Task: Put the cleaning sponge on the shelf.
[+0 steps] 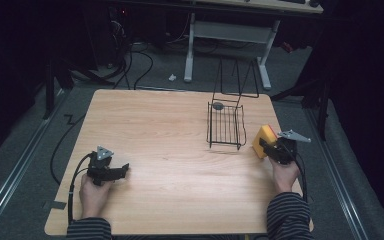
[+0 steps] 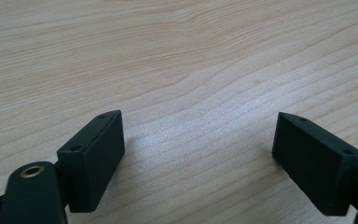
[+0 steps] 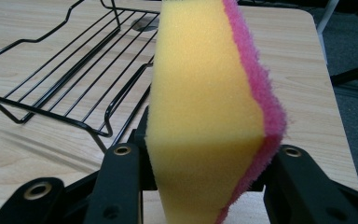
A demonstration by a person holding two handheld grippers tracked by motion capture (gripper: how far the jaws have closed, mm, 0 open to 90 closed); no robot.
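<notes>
**Right Gripper Clamped on Sponge Beside Wire Rack**

The right gripper [image 1: 272, 148] held a yellow sponge [image 1: 263, 140] with a pink scouring layer, its two jaws pinching the sponge from both sides. In the right gripper view the sponge [image 3: 205, 116] stood on edge between the jaws, the yellow foam facing the camera and the pink layer running along the side nearer the table [image 1: 170, 150] edge. The foam bulged slightly above the pads [image 3: 121, 182].

A black wire rack [image 1: 226, 123] sat on the table just ahead of and to the left of the gripped sponge, apart from it. A small grey round object [image 1: 218, 105] lay at the far end of the rack.

The left gripper [image 1: 122, 170] rested near the opposite side of the table, well apart from the sponge. Its jaws were spread wide, with bare wood between them.
</notes>
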